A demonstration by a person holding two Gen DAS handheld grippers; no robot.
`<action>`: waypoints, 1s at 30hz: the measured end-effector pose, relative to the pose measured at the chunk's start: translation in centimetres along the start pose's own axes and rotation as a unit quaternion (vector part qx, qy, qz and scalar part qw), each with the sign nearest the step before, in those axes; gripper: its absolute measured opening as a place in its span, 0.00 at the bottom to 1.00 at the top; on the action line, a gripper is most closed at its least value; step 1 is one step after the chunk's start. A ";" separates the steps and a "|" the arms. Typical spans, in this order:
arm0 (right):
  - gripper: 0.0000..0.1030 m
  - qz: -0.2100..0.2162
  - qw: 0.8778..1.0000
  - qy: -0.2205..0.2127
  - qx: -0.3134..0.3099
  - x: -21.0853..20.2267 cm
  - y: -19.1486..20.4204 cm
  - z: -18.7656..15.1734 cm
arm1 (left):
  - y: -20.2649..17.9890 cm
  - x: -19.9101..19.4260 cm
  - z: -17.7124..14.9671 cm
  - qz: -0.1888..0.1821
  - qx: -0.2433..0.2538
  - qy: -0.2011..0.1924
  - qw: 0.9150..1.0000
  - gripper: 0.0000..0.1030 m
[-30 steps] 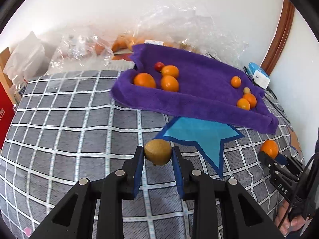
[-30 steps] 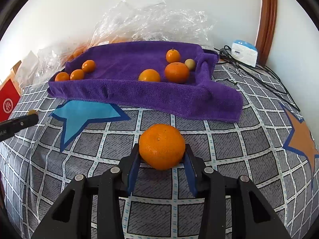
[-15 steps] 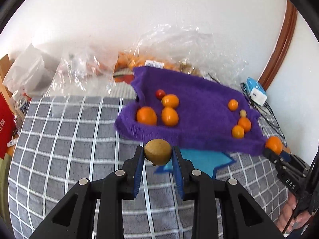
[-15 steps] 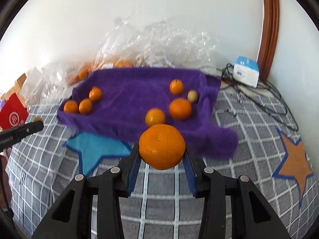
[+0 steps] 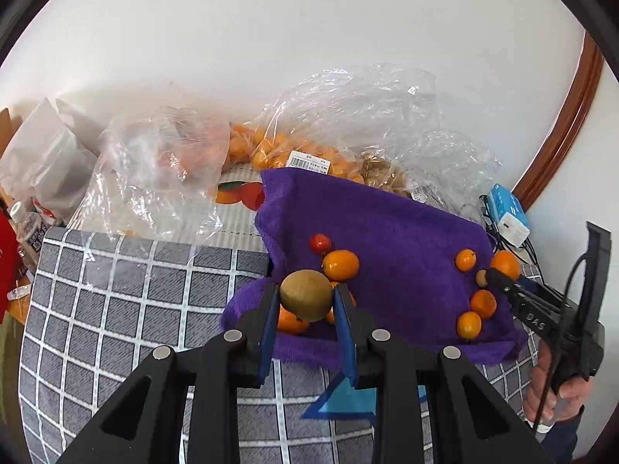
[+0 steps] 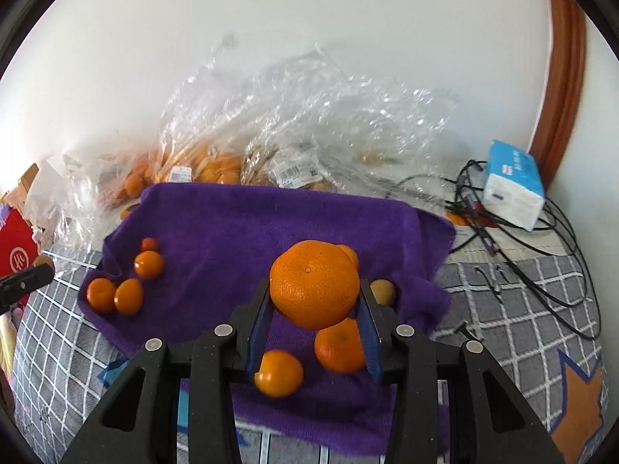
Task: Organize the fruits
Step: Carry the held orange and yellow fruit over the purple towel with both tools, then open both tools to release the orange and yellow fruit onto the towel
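So the left gripper has its two blue-padded jaws clamped on a small round brownish-green fruit, held up over the near left edge of the fuzzy purple towel. The right gripper is squeezed onto a big bumpy orange mandarin, held above the right part of that same towel, with another mandarin and a smaller orange one lying on the cloth right under it. Over on the towel's left side there's a little cluster of three small orange fruits plus a tiny red one. From the left camera you can also see the right gripper's tip poking in at the towel's right edge with its mandarin. Crinkly clear plastic bags with more oranges sit behind the towel against the wall, all on a grey checked blanket.
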State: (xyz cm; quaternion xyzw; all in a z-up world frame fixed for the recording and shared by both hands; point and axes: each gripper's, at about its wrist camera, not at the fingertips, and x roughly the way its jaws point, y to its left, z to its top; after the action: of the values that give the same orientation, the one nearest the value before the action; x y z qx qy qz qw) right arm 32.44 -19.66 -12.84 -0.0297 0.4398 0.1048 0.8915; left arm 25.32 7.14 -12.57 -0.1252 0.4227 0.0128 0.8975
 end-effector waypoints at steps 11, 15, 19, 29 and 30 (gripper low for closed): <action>0.40 -0.008 0.998 0.043 -0.042 5.2 1.1 -1.2 | -1.0 5.4 1.2 -0.007 0.000 0.035 0.999 0.26; 0.42 -0.002 0.998 0.046 -0.050 4.9 1.1 -1.4 | -1.4 6.8 1.5 -0.003 0.000 0.041 0.999 0.26; 0.51 0.008 0.998 0.037 -0.053 4.0 1.1 -1.6 | -1.5 7.9 1.6 0.006 -0.007 0.049 0.999 0.26; 0.54 -0.008 1.000 0.016 -0.018 1.4 -0.3 -1.9 | -1.6 9.2 1.3 0.022 0.000 0.059 0.998 0.26; 0.54 -0.010 1.000 0.016 -0.018 1.3 -0.3 -2.0 | -1.6 9.3 1.3 0.022 0.000 0.060 0.998 0.26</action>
State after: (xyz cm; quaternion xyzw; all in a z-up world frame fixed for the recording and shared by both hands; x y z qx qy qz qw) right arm 31.71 -20.04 -15.11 -0.0516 0.4520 0.1026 0.8846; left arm 32.42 5.10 -18.50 -0.1165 0.4781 0.0256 0.8702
